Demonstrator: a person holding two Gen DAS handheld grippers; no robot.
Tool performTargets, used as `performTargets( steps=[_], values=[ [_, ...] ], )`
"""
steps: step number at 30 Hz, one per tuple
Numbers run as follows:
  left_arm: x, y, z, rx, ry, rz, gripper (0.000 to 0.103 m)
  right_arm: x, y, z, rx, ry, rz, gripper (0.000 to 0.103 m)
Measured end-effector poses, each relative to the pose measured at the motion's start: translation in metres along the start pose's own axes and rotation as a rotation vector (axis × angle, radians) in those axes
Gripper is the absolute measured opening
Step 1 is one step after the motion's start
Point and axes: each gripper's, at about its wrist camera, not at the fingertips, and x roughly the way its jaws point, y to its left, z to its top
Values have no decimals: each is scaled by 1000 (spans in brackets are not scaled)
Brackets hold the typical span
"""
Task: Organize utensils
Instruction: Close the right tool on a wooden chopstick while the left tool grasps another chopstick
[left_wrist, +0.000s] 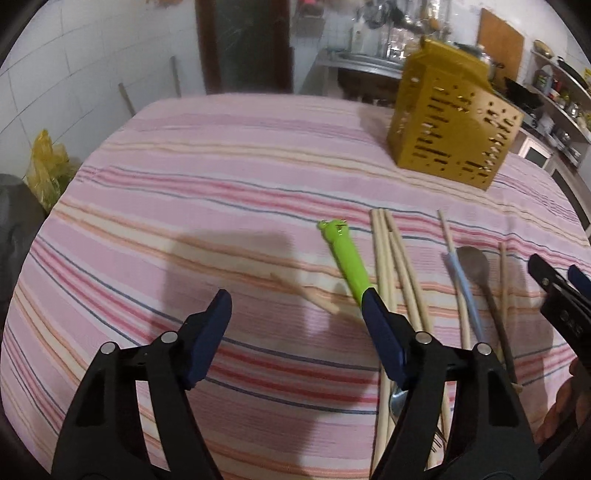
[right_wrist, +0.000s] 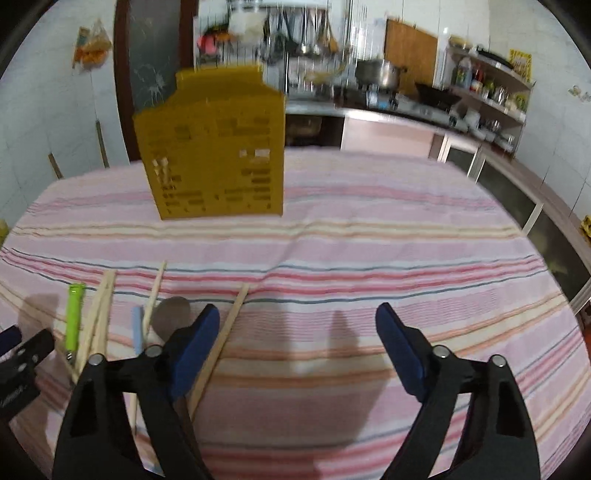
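Left claw (left_wrist: 295, 314) spread wide, empty, above striped pink bench cloth (left_wrist: 221, 166). Right claw (right_wrist: 297, 336) likewise spread, holding nothing. Utensils loose on bench: green frog-head plastic handle (left_wrist: 349, 260), pale wooden chopsticks (left_wrist: 386, 266), dark wooden spoon (left_wrist: 476, 266). Best approach, likely: straddle one piece mid-length, close squarely. Farther back: yellow perforated plastic utensil holder (right_wrist: 218, 155); contents not visible.

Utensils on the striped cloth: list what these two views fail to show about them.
- Green-handled utensil: its working end is behind the left gripper's right finger, left wrist view.
- Chopsticks: near ends run under that gripper and off the bottom edge.
- Dark spoon: handle hidden by the right gripper's left finger, right wrist view.
- Yellow holder: interior unseen, perforations motion-blurred, both views.
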Motion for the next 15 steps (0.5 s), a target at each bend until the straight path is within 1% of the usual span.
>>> performTargets(
  steps=[1,2,4,6,8,10,12,13,15],
  values=[
    [2,1,1,-4,7,3,71,11,2,1,10,39,10,76],
    [4,1,2,-10,16,5,71,15,3,2,18,59,16,71],
    [6,3,3,-15,24,13,71,23,4,2,41,90,38,64],
    [11,3,5,-26,34,21,71,27,8,2,41,105,46,62],
    [15,4,6,-41,56,11,68,29,8,2,42,113,50,59],
    [22,3,6,-54,86,-5,58,32,10,0,55,129,65,56],
    [25,1,7,-53,91,8,54,32,11,0,57,130,64,53],
    [26,-1,7,-52,84,14,48,32,14,0,54,132,69,48],
    [29,-4,8,-47,85,18,41,33,17,1,55,139,78,41]
  ],
)
